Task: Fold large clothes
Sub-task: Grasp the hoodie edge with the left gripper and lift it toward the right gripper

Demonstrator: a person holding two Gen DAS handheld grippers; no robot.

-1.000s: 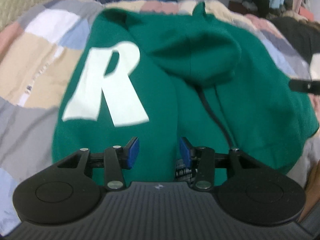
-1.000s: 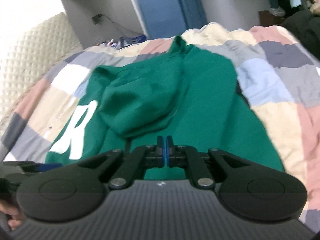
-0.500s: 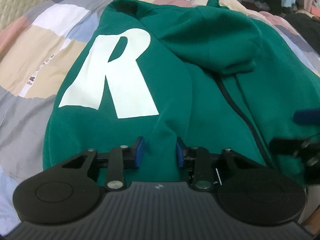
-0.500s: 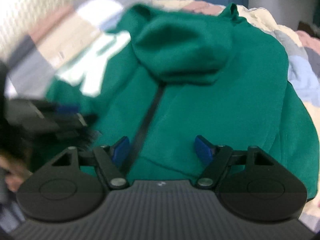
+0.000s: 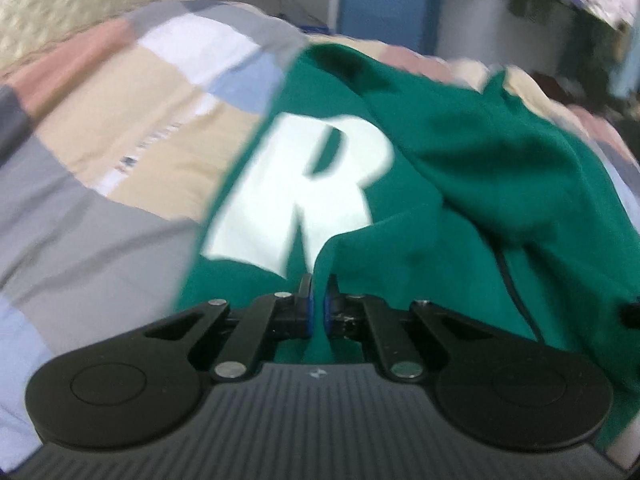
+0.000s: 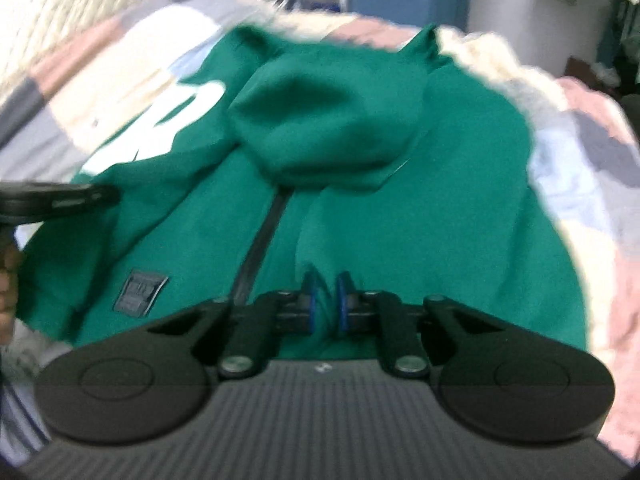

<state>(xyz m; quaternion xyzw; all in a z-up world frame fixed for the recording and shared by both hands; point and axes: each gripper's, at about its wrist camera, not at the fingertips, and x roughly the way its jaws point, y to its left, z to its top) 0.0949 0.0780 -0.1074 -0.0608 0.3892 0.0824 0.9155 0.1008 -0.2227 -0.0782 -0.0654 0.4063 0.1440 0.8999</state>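
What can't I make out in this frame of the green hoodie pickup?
- Patch on the green hoodie: its print is blurred, right wrist view.
- Hoodie's near hem: hidden behind both gripper bodies.
- Left gripper and right gripper: depth of bite unreadable, fabric covers the pads.

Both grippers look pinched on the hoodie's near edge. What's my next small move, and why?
Probably lift both together and carry the hem away from you toward the hood. The left gripper and right gripper each pinch a ridge of the green zip-up hoodie, which lies spread on the patchwork quilt.
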